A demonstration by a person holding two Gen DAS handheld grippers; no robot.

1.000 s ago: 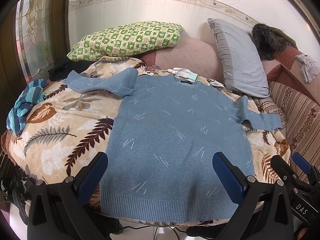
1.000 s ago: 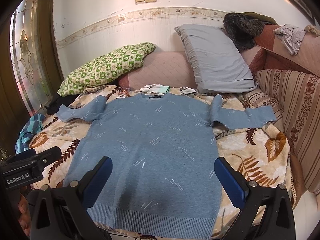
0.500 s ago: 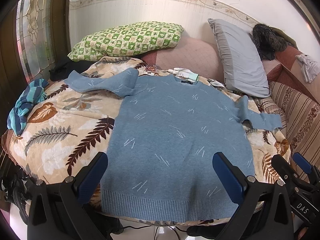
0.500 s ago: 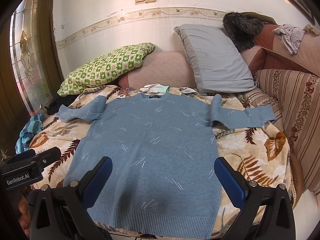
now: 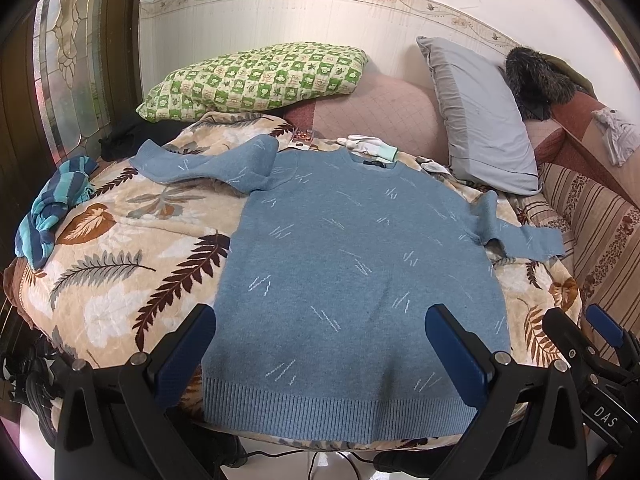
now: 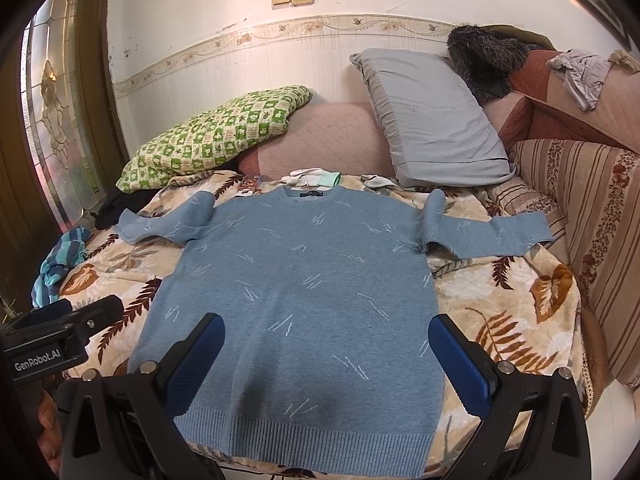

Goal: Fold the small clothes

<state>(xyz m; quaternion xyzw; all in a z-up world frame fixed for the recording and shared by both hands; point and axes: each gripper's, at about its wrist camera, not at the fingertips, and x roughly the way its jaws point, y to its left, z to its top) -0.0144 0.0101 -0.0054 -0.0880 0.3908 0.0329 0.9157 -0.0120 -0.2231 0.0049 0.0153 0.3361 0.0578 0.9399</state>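
Over the sweater [image 5: 352, 264] hem, both tools [image 5: 320, 344] [image 6: 326, 356] hover with jaws spread, empty.

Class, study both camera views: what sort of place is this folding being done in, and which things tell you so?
Most likely a lived-in room at home, a bedroom or sitting room. A blue sweater lies spread on a leaf-print blanket, a grey pillow leans at the wall, and a striped sofa stands alongside.

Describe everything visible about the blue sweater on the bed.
The blue sweater is a knit pullover, light blue with short pale dashes scattered over it, a round neck with a dark label and a ribbed hem. It lies flat, hem toward the cameras, on the leaf-print blanket, both sleeves spread sideways with a raised fold near each shoulder. The open left tongs and right tongs hover near the hem.
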